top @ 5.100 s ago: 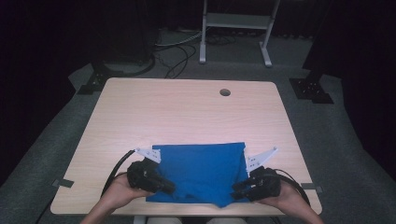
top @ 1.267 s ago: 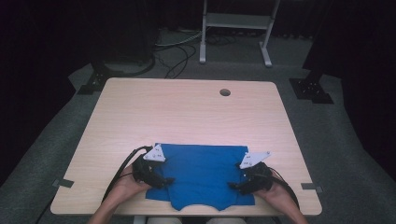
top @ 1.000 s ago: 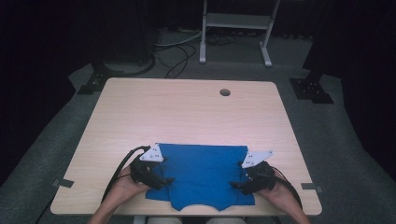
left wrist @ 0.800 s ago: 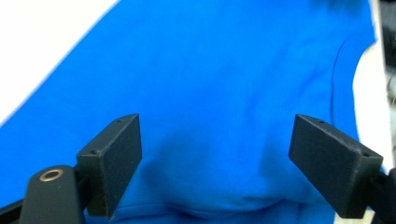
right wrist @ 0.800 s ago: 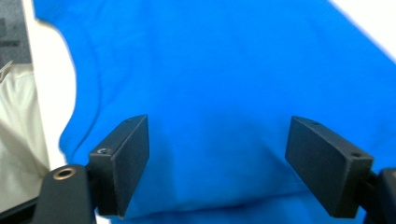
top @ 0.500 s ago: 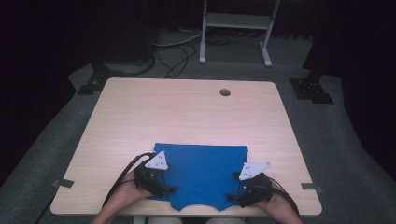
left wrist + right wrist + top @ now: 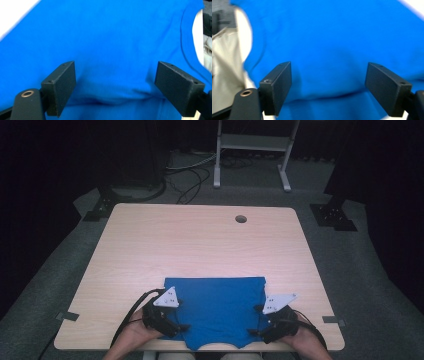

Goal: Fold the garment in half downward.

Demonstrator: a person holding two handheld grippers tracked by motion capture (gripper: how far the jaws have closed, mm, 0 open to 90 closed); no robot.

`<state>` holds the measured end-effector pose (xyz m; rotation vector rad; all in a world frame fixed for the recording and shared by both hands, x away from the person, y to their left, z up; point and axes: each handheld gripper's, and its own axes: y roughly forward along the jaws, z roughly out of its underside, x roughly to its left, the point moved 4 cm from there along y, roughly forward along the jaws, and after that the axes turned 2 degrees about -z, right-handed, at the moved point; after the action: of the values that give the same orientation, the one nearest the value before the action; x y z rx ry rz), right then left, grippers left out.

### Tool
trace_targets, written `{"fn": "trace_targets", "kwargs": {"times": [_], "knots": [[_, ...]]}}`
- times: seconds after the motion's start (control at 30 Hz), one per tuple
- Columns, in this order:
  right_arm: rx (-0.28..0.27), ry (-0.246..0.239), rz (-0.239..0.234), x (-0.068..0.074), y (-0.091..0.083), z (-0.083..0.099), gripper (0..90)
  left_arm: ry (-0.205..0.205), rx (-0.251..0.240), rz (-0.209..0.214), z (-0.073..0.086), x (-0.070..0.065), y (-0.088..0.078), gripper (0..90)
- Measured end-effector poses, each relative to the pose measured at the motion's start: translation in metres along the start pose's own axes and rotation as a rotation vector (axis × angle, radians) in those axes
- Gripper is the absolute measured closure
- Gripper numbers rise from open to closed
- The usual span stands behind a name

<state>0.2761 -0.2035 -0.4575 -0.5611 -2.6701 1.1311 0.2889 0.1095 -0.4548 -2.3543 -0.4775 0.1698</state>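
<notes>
A blue shirt [image 7: 215,307] lies folded flat at the near edge of the wooden table [image 7: 200,245], its collar end hanging over the front edge. My left gripper [image 7: 179,326] rests at the shirt's left side and my right gripper [image 7: 256,324] at its right side, each held in a hand. In the left gripper view the left gripper [image 7: 116,67] has its jaws wide apart over the blue shirt [image 7: 110,37], not pressing on it. The right gripper [image 7: 329,66] stands the same way above the blue shirt [image 7: 332,37], open with only flat cloth beneath.
A round cable hole [image 7: 241,218] sits near the table's far edge. Behind the table stand a metal frame [image 7: 250,150] and floor cables [image 7: 185,180]. Light trouser fabric [image 7: 227,62] shows just past the table's front edge.
Both grippers have slid a little toward the near edge along the shirt's sides. The shirt lies flat as before.
</notes>
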Motion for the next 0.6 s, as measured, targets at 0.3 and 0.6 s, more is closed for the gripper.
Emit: {"fn": "trace_targets", "kwargs": {"times": [0.3, 0.6], "knots": [[-0.041, 0.117, 0.116, -0.04, 0.009, -0.02, 21.6, -0.024, -0.013, -0.038, -0.011, 0.019, 0.015, 16.8], [0.017, 0.095, 0.114, -0.043, 0.015, -0.008, 22.3, -0.067, 0.013, -0.051, -0.004, 0.03, 0.014, 16.8]]}}
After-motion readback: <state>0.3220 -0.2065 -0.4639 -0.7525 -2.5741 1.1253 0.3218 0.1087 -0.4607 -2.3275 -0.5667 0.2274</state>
